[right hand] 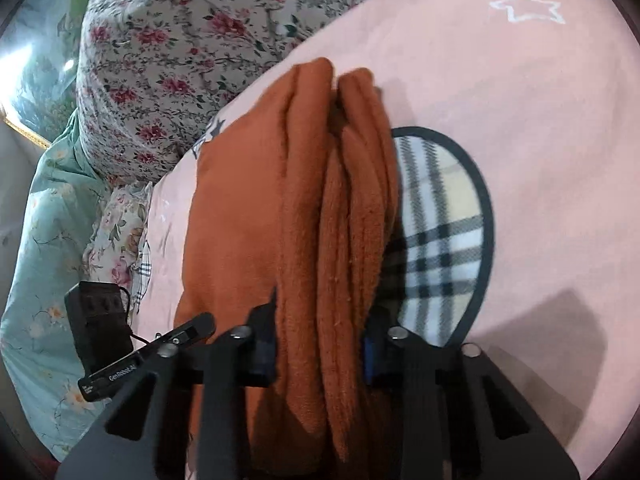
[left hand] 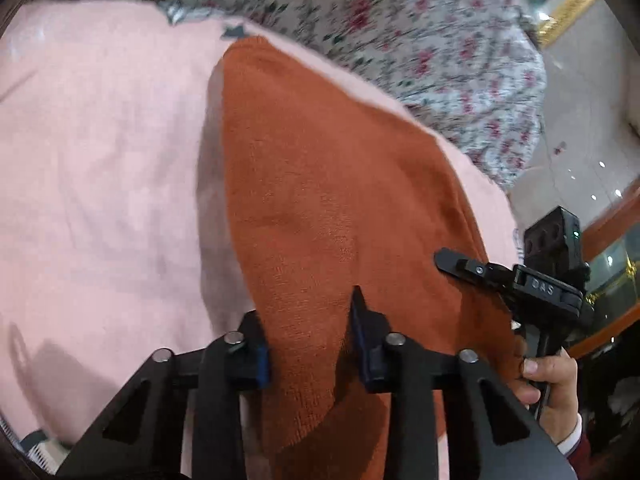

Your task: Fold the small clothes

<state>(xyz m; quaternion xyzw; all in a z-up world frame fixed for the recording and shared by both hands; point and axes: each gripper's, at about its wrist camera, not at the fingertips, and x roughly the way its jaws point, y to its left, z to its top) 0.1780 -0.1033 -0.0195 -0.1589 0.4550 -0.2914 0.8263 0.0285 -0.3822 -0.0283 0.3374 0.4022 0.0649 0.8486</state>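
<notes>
Our right gripper (right hand: 318, 344) clamps the bunched orange garment (right hand: 320, 220), its folds running toward twelve o'clock over the pink sheet (right hand: 540, 120); our left gripper (left hand: 310, 344) pinches its flat edge likewise.

Black left gripper (left hand: 310, 334) and right gripper (right hand: 320, 344) — blue pads, silver screws, white cuff.

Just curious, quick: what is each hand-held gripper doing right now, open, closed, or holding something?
Left hand-held gripper: closed on the orange garment.
Right hand-held gripper: closed on the same orange garment's bunched folds.
</notes>
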